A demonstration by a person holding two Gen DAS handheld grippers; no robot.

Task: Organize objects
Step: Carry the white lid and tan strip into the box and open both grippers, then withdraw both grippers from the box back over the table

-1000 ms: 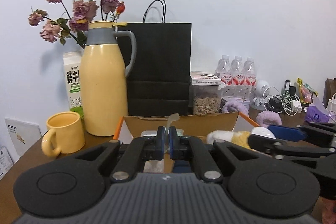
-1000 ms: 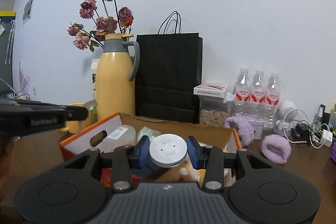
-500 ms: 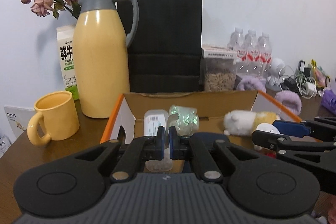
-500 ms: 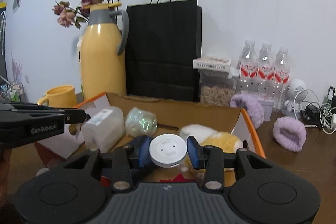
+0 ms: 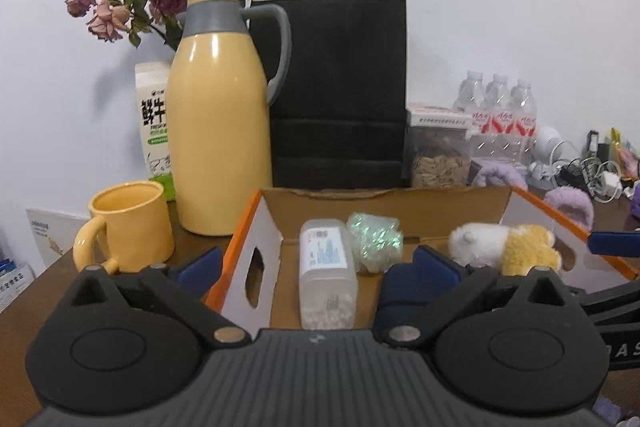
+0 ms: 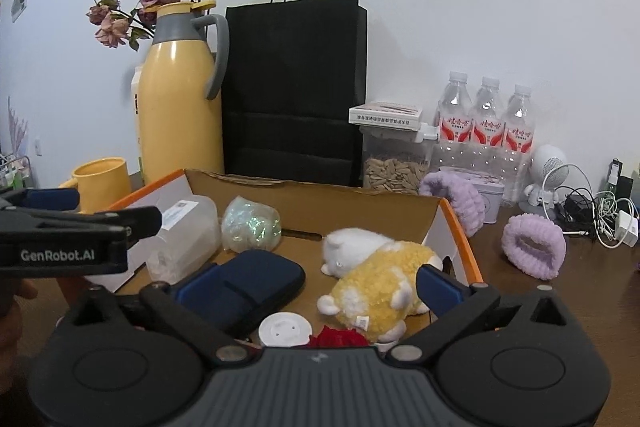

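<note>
An orange-edged cardboard box [image 5: 256,239] [image 6: 436,227] holds a clear plastic container [image 5: 326,267] [image 6: 184,239], a shimmering wrapped bundle [image 5: 374,241] [image 6: 250,227], a white and yellow plush toy [image 5: 504,247] [image 6: 376,279], a dark blue case [image 6: 248,287] and a white round disc [image 6: 285,331]. My left gripper [image 5: 318,267] hovers over the box's left end, jaws opening wide; the container lies between them untouched. My right gripper [image 6: 316,285] is over the box's front, jaws opening, the disc lying free below them beside a red item [image 6: 340,339].
Behind the box stand a yellow thermos [image 5: 220,131], a yellow mug [image 5: 128,227], a milk carton [image 5: 154,123], dried roses, a black paper bag [image 5: 340,91], a jar of seeds [image 6: 396,163] and three water bottles [image 6: 486,123]. Purple fluffy bands [image 6: 534,247] and cables [image 6: 600,211] lie right.
Both grippers sank toward the box and went from shut to wide open. The right one let go of the white disc, now on the box floor. The left released the clear container.
</note>
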